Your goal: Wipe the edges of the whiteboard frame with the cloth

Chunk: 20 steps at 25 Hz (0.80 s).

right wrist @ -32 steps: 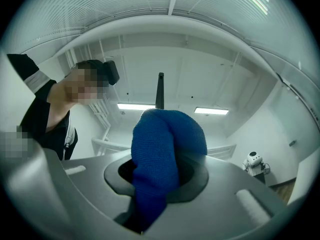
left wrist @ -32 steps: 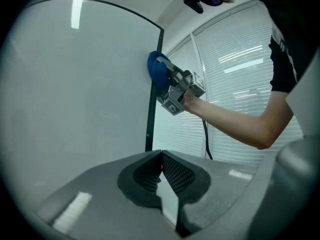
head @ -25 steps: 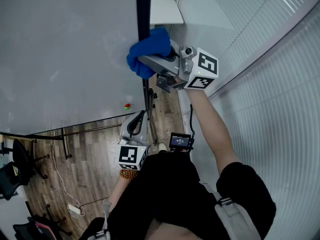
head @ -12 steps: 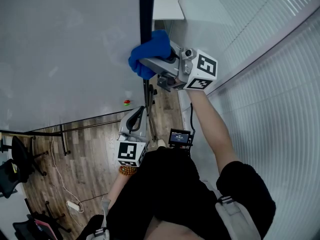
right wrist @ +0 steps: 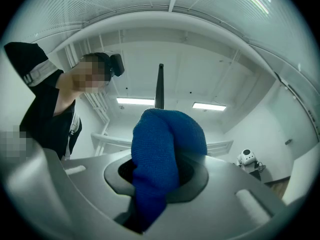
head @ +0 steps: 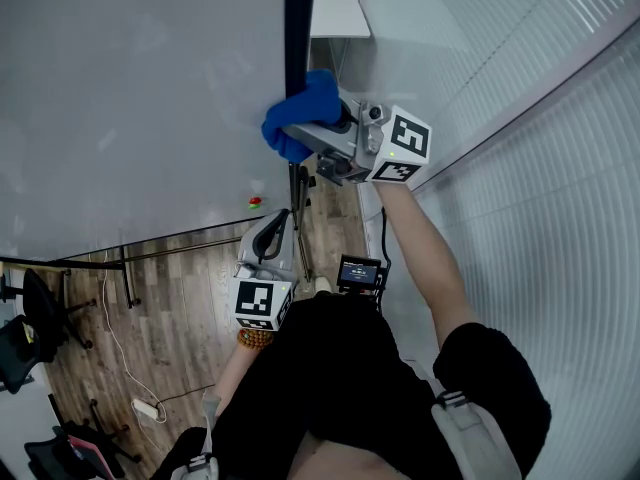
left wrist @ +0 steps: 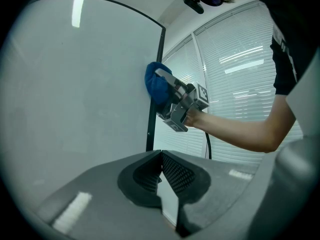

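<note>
A blue cloth (head: pixel 301 113) is bunched in my right gripper (head: pixel 300 128), which is shut on it and presses it against the black right edge of the whiteboard frame (head: pixel 297 28). In the right gripper view the cloth (right wrist: pixel 167 149) fills the jaws and the frame edge (right wrist: pixel 160 84) rises just behind it. My left gripper (head: pixel 272 243) hangs lower, near the board's bottom right corner, shut with nothing between its fingers. The left gripper view shows the cloth (left wrist: pixel 156 84) on the frame edge (left wrist: pixel 156 84) and the right gripper (left wrist: pixel 165 91) holding it.
The whiteboard (head: pixel 130 98) fills the left of the head view, with a small red and green mark (head: pixel 255 203) near its lower edge. Window blinds (head: pixel 540 168) stand at the right. Wood floor (head: pixel 170 328), office chairs (head: pixel 40 318) and a power strip (head: pixel 145 408) lie below.
My right gripper with the cloth has slid a little up and to the right along the frame edge. The left gripper has barely moved.
</note>
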Tool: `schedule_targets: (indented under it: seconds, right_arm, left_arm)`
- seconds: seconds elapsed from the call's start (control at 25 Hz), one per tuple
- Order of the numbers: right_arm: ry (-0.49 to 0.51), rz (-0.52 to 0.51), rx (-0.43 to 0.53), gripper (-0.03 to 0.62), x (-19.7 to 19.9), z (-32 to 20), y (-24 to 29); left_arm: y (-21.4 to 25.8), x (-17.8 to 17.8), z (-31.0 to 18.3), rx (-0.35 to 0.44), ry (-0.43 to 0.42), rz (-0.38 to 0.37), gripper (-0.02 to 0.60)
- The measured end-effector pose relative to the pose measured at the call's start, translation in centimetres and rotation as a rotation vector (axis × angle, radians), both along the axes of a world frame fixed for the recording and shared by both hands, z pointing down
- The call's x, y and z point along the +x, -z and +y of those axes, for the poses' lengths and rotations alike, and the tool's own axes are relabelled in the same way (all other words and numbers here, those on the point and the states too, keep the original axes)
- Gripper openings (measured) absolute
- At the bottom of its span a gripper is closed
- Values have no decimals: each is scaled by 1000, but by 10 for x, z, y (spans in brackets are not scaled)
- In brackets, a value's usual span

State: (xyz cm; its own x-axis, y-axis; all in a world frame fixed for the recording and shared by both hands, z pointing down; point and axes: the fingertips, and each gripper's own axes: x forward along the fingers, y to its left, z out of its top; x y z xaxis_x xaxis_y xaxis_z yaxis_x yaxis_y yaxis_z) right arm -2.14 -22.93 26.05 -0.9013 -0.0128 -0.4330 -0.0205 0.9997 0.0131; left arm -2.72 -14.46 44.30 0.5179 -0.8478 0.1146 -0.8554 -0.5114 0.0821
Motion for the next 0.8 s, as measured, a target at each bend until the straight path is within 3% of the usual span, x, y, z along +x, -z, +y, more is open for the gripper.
schedule_targets:
  seconds: [0.8]
  right_arm:
    - [-13, 111, -7, 121, -4, -15, -47]
  left_arm:
    - [18, 2, -11, -7, 3, 0, 2]
